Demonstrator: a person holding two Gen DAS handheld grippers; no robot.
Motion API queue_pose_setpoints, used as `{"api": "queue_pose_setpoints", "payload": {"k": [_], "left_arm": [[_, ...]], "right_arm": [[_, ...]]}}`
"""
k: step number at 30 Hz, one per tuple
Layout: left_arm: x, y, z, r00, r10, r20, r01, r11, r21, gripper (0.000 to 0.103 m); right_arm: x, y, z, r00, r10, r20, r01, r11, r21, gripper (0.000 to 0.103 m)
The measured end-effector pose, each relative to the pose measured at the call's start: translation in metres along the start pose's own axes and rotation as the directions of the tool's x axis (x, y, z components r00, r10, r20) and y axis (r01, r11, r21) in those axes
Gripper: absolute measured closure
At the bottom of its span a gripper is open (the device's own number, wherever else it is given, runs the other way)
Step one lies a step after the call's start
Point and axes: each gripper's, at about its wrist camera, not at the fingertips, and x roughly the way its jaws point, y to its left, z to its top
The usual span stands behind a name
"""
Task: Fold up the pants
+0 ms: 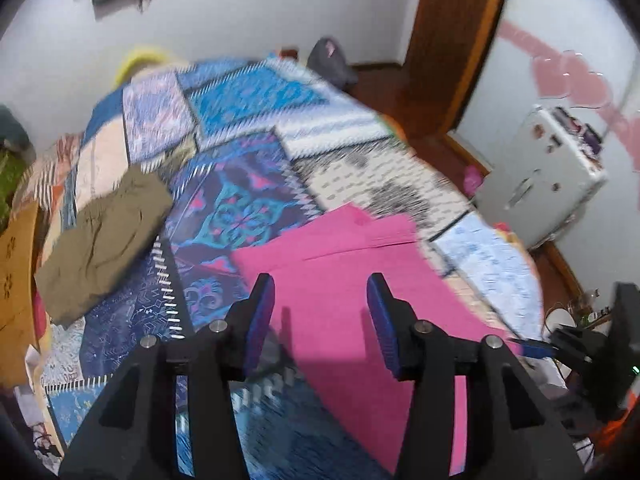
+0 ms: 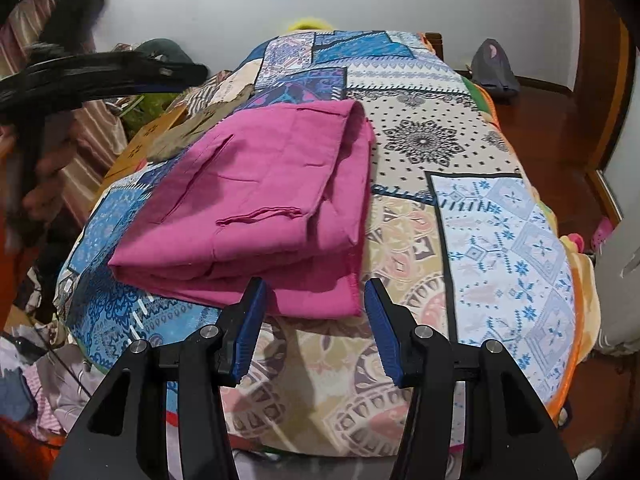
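Note:
Pink pants (image 2: 260, 216) lie folded in layers on the patterned bed cover (image 2: 500, 240), with a drawstring loop on top. In the left wrist view the pink pants (image 1: 360, 280) spread flat under and ahead of my left gripper (image 1: 320, 292), which is open and empty above them. My right gripper (image 2: 314, 298) is open and empty, just at the near corner of the folded pants. The left gripper shows blurred at the upper left of the right wrist view (image 2: 100, 72).
An olive-brown folded garment (image 1: 104, 236) lies on the bed's left side. A cardboard piece (image 1: 16, 264) sits at the left edge. A white appliance (image 1: 540, 176) and a wooden door frame (image 1: 452, 40) stand right of the bed. Clothes clutter the floor (image 2: 36, 380).

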Motion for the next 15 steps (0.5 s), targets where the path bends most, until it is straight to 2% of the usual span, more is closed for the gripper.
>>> {"api": "queue_pose_setpoints", "payload": {"k": [3,5,7,9,12,15], "left_arm": [[0.038,0.023,0.006,0.997,0.015,-0.070,-0.018,0.999,-0.032,0.055],[0.065,0.033,0.003,0.991,0.065,-0.117,-0.068,0.997,-0.024,0.054],[0.081,0.040,-0.005,0.986,0.102,-0.133,-0.103,0.995,-0.002,0.047],[0.085,0.048,-0.012,0.989,0.099,-0.112,-0.101,0.995,-0.009,0.040],[0.081,0.062,-0.018,0.990,0.092,-0.108,-0.095,0.995,-0.023,0.040],[0.073,0.072,-0.028,0.986,0.131,-0.100,-0.133,0.991,-0.013,0.040]], "right_arm": [[0.012,0.001,0.004,1.000,0.006,-0.024,-0.006,1.000,-0.003,0.055],[0.020,0.001,0.006,0.999,0.011,-0.041,-0.011,1.000,-0.016,0.055],[0.024,-0.001,0.009,0.999,0.015,-0.046,-0.016,1.000,-0.027,0.055],[0.029,-0.004,0.016,0.999,0.004,-0.054,-0.007,0.999,-0.042,0.055],[0.043,-0.012,0.029,0.997,-0.022,-0.068,0.017,0.997,-0.076,0.055],[0.061,-0.023,0.049,0.995,-0.042,-0.086,0.034,0.995,-0.094,0.055]]}}
